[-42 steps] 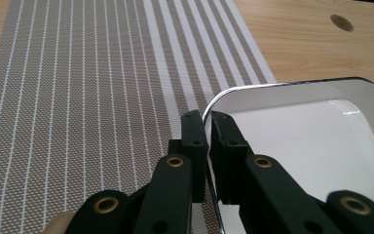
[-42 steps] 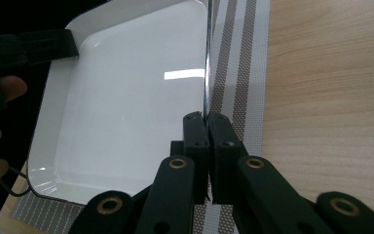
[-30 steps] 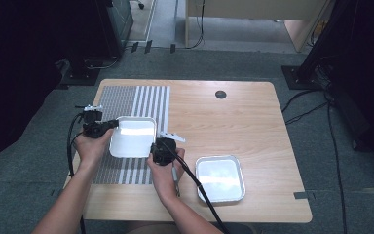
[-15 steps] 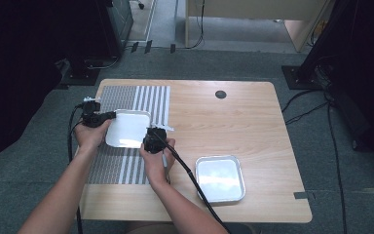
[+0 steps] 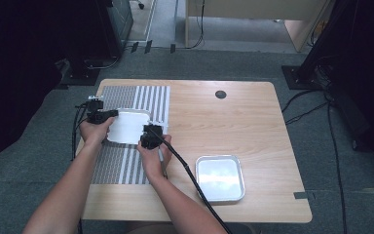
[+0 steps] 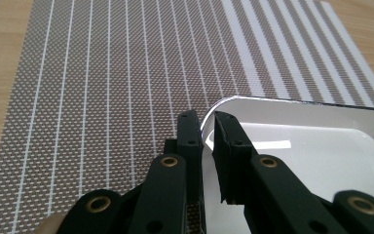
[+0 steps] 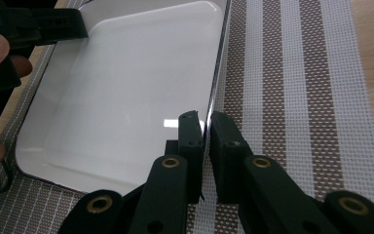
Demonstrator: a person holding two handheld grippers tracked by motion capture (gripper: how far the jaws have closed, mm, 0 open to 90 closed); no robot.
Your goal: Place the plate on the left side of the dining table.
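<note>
Both grippers are clamped on the tray, left gripper pinching a rim corner and right gripper the opposite rim, carrying it just above the mat; next, I'd judge, lower it level together.

The white tray runs off the left gripper view's right edge.

White tray; brown mat, white stripes; black fingers; second tray white, possibly silver-rimmed.
</note>
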